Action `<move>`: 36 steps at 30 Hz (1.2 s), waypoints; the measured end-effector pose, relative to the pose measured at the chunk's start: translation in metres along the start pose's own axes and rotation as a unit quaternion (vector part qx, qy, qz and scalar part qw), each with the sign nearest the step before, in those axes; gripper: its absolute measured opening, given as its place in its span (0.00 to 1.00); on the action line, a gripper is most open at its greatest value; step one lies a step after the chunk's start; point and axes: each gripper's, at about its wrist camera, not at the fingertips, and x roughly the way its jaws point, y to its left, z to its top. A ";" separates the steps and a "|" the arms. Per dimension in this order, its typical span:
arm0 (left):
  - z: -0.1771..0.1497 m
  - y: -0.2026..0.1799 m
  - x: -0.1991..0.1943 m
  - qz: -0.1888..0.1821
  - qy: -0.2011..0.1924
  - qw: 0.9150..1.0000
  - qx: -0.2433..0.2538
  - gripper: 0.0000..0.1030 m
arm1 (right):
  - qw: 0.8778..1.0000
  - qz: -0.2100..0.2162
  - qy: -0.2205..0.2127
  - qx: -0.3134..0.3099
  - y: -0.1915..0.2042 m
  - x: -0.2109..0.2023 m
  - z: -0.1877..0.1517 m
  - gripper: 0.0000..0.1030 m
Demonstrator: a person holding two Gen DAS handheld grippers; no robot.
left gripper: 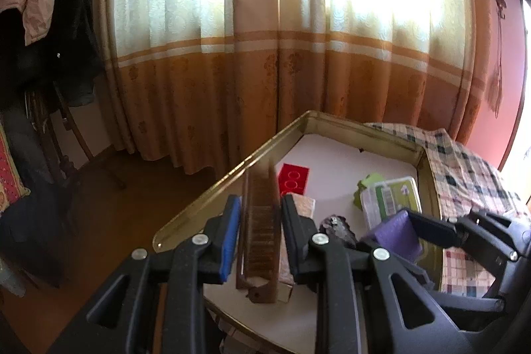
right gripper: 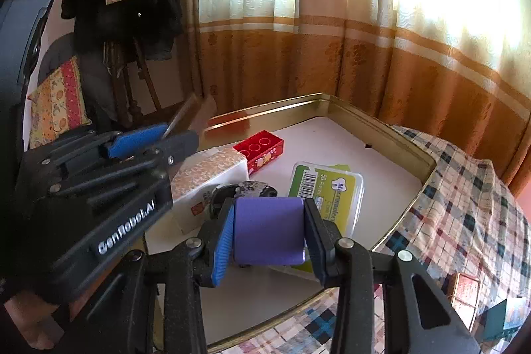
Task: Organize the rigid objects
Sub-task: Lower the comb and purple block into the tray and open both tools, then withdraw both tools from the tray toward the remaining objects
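While the left tongs (left gripper: 259,231) grip a long brown comb (left gripper: 260,221) above the left side of the gold-rimmed tray (left gripper: 232,170), the right tongs (right gripper: 268,233) clamp a purple block (right gripper: 268,229) over the tray's near part. Inside the tray: red toy brick (right gripper: 259,150) toward the back, patterned box (right gripper: 207,175) just in front of it, clear plastic case with a green label (right gripper: 327,191) to the right, and a dark small object (right gripper: 245,188) between box and case. The tray rests on a plaid cloth (right gripper: 464,208).
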 end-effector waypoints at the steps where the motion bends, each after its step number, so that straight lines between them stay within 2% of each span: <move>1: 0.000 -0.001 0.000 0.001 0.001 1.000 0.002 0.30 | 1.000 -0.006 -0.001 -0.008 0.002 0.001 0.000 0.42; 2: -0.001 -0.002 0.000 0.003 0.001 1.000 0.003 0.34 | 1.000 -0.009 -0.001 -0.011 0.001 0.002 0.000 0.44; 4: -0.001 -0.002 -0.001 0.010 -0.002 1.000 0.002 0.62 | 1.000 -0.001 -0.001 -0.011 0.000 0.002 0.001 0.56; 6: 0.000 0.001 -0.005 0.024 -0.012 1.000 -0.004 0.77 | 1.000 0.003 -0.002 -0.001 -0.003 -0.001 0.001 0.73; 12: 0.005 0.009 -0.015 0.029 -0.027 0.999 -0.026 0.93 | 1.000 -0.003 -0.023 0.021 -0.021 -0.028 -0.004 0.75; 17: 0.004 0.003 -0.021 0.003 -0.020 0.999 -0.040 0.94 | 0.998 -0.016 -0.044 0.048 -0.052 -0.064 -0.016 0.79; 25: 0.000 -0.057 -0.043 -0.050 -0.028 0.998 0.011 0.98 | 0.992 -0.091 -0.031 0.087 -0.126 -0.111 -0.055 0.80; 31: 0.001 -0.113 -0.053 -0.094 -0.028 0.993 0.061 1.00 | 0.971 -0.167 -0.017 0.172 -0.198 -0.135 -0.087 0.81; 34: 0.001 -0.142 -0.051 -0.120 -0.020 0.989 0.086 1.00 | 0.961 -0.189 -0.005 0.201 -0.220 -0.138 -0.098 0.82; 36: -0.001 -0.158 -0.048 -0.122 -0.013 0.987 0.100 1.00 | 0.957 -0.192 0.006 0.218 -0.234 -0.135 -0.102 0.82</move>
